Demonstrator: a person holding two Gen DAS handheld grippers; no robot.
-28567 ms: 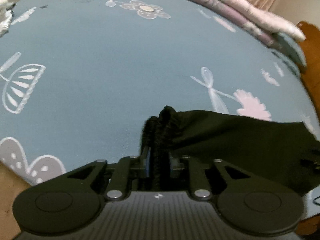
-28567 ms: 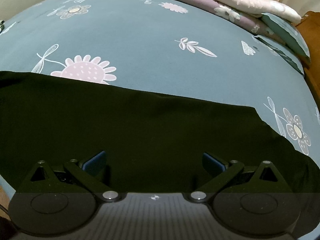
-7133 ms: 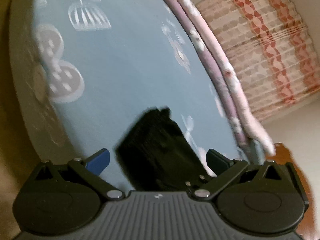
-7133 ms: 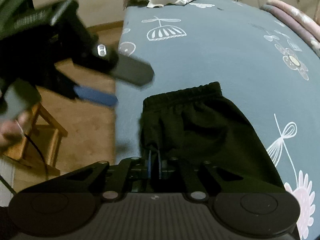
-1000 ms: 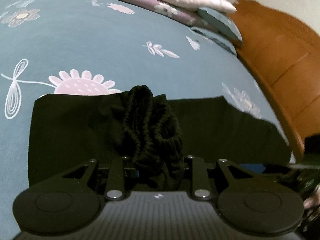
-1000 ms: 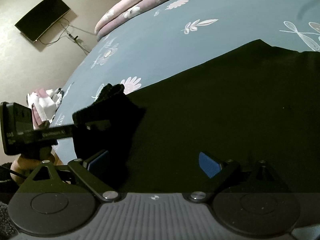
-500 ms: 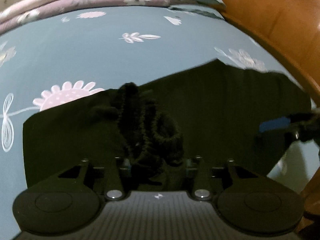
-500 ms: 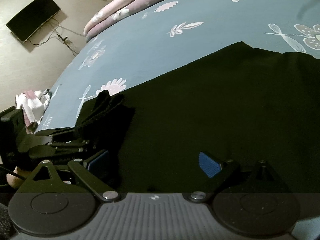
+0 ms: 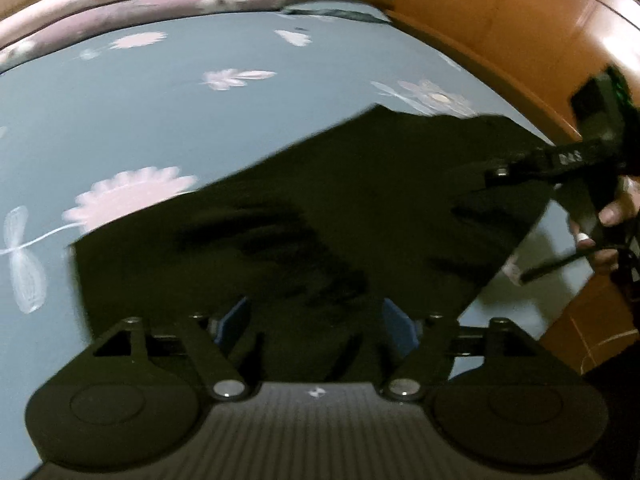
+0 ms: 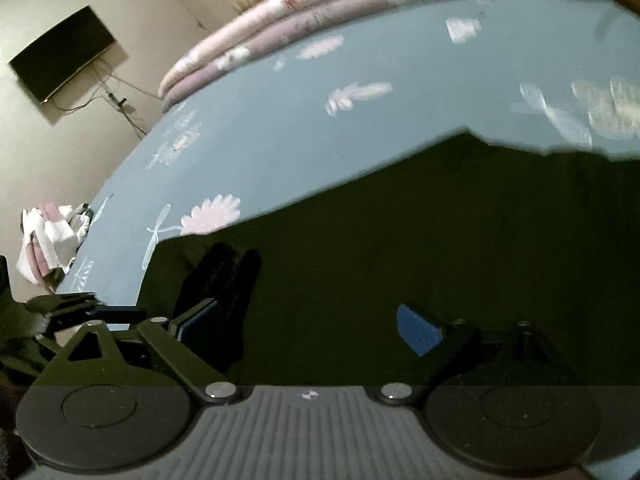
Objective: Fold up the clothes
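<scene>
One black, soft fabric garment [image 9: 320, 208] lies spread flat on the blue-grey floral bedsheet [image 9: 160, 112], near the bed's front edge, its far edge running diagonally past a pink daisy print. A bunched, ribbed part, probably the waistband [image 10: 224, 280], sits at its left end in the right wrist view.

The left gripper [image 9: 316, 320] has just been opening: its jaws stand wide, blue pads clear of the cloth, nothing pinched, the garment lying under and between them. The right gripper [image 10: 308, 324] is also spread wide over the cloth, pads not pressing it. In the left wrist view it shows at the garment's right corner, held by a hand [image 9: 612, 232].

Handling, judged: light, limp, not fragile, likely to sag and crease when lifted and to slide a little on the sheet. Best taken at an edge or corner, or the thicker waistband, pinching all layers together.

Count: one garment, two grippers, one crumpled white-and-pink cloth pile [image 10: 48, 240] well apart at the bed's far left corner, two rolled quilts [image 10: 320, 0] along the far side.
</scene>
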